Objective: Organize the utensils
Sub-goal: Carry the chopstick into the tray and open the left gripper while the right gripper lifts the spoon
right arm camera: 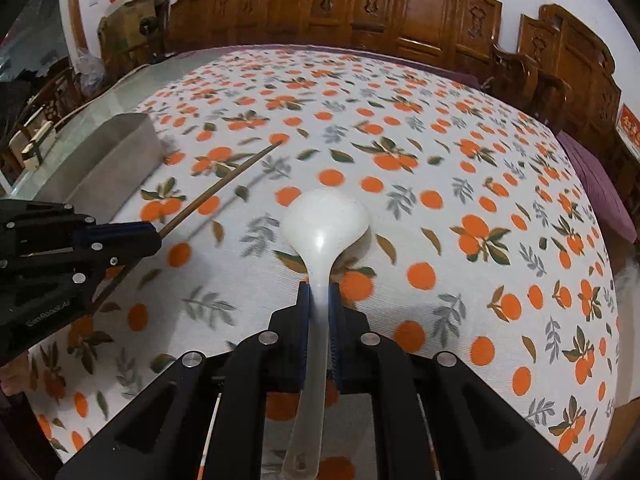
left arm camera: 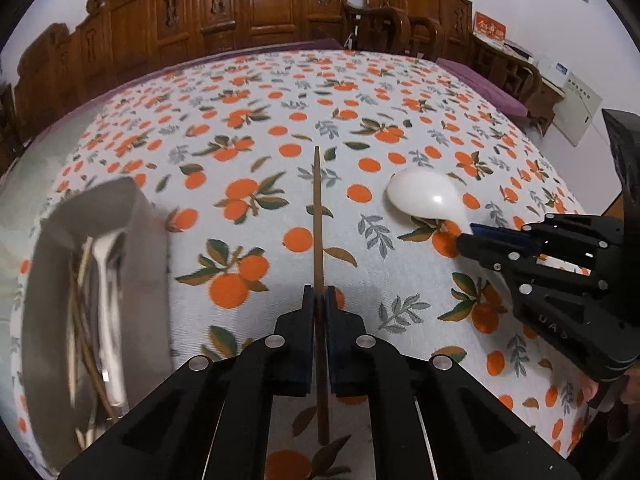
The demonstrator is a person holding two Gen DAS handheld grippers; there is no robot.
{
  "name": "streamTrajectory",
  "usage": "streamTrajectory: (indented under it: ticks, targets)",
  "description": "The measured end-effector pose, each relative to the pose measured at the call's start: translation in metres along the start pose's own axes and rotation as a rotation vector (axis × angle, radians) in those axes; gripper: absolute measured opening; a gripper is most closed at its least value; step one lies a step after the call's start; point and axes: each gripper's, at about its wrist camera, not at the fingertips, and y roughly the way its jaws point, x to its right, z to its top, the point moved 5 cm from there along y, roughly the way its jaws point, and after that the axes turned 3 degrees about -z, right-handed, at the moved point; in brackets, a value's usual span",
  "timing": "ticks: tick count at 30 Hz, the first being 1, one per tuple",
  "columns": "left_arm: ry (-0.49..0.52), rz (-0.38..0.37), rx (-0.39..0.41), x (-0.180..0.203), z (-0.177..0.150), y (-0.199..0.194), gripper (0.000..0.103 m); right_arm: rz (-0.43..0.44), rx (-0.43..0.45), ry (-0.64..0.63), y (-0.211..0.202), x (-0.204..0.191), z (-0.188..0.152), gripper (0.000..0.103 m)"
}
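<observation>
Only the left wrist view looks into the gray bin (left arm camera: 148, 240), where utensils (left arm camera: 104, 320) lie. The left gripper (left arm camera: 319, 300) clamps a wooden chopstick (left arm camera: 317, 216). Right of it, the right gripper (right arm camera: 320, 294) pinches a white ladle (right arm camera: 326, 220) above the orange-print tablecloth (right arm camera: 460, 280).

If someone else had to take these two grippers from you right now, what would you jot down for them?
Left gripper: shut on a brown chopstick, which points away over the tablecloth.
Right gripper: shut on the handle of the white spoon, bowl end forward.
Grey box: sits to the left of the left gripper and already holds a white spoon and several sticks.
Done: those utensils are in the box.
Left: put the chopstick and the spoon in the box. No other loose utensils show on the tablecloth.
</observation>
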Motion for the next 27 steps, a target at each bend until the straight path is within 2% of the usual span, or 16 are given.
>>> streamTrajectory:
  ticks: [12,23,27]
  targets:
    - [-0.004,0.007,0.064,-0.024,0.006,-0.047,0.004,0.044,0.068,-0.027,-0.028,-0.025,0.008,0.01]
    - [-0.021,0.036,0.095,-0.06,-0.006,-0.092,0.004,0.084,0.133,-0.082,-0.059,-0.054,0.009,0.01]
    - [-0.049,0.063,0.085,-0.078,-0.012,-0.096,0.004,0.08,0.135,-0.114,-0.062,-0.062,0.008,0.01]
